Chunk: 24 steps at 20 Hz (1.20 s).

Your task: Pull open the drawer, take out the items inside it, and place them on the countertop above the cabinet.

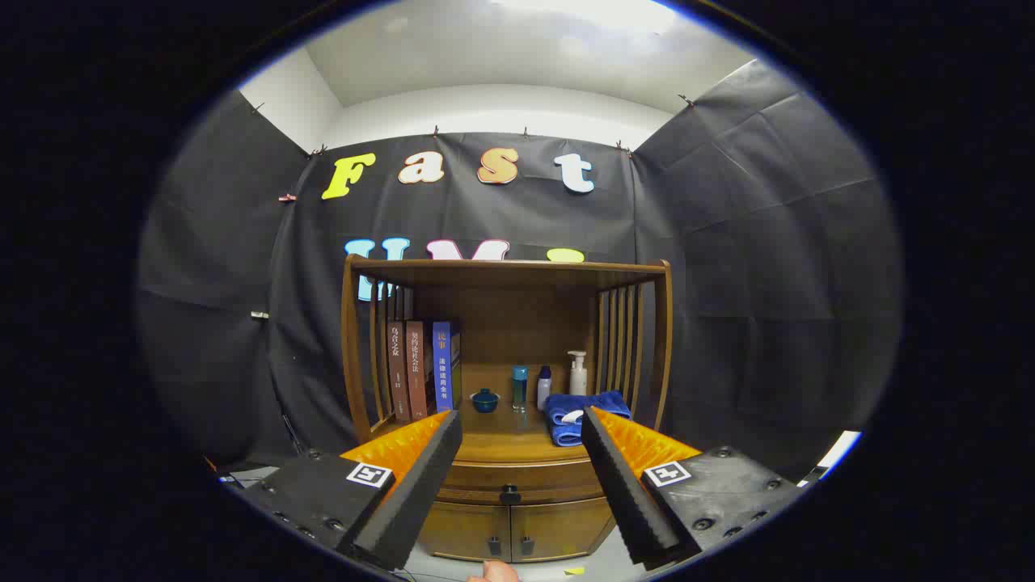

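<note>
1. Straight ahead, the closed wooden drawer [517, 477] with its small dark knob [509, 491] lies between and beyond the claw [521, 424] fingers — long axis crosswise.
2. Claw fingers spread apart, holding nothing.
3. Above, the wooden tabletop [505, 443] carries a folded blue towel [578, 420].

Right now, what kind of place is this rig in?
Likely a staged recording booth dressed as a home corner. Black cloth wall surrounds one wooden cabinet, drawer shut, with books, bottles and a folded blue towel on its countertop. The gripper is open, short of the cabinet.
</note>
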Tool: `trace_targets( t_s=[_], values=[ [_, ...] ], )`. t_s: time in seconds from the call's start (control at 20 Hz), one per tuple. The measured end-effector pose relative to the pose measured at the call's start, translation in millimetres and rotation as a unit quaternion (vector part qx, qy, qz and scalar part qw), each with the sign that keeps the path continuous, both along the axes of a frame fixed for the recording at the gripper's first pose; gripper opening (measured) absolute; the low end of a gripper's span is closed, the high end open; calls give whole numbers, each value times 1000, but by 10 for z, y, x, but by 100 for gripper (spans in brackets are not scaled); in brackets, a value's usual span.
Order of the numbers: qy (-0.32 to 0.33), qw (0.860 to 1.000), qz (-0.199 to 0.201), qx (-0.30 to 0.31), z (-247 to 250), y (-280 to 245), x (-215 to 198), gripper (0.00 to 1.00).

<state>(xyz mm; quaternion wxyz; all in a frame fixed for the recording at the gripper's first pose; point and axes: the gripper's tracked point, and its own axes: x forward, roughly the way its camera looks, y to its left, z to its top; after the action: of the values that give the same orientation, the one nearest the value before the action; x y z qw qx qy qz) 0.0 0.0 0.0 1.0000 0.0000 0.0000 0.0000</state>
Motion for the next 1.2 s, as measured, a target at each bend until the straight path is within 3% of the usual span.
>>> trace_targets(
  t_s=[0.85,1.2],
  values=[
    [-14,1000,1,-2,83,23,-61,97],
    [-30,1000,-9,-2,-346,-44,144,98]
  ],
)
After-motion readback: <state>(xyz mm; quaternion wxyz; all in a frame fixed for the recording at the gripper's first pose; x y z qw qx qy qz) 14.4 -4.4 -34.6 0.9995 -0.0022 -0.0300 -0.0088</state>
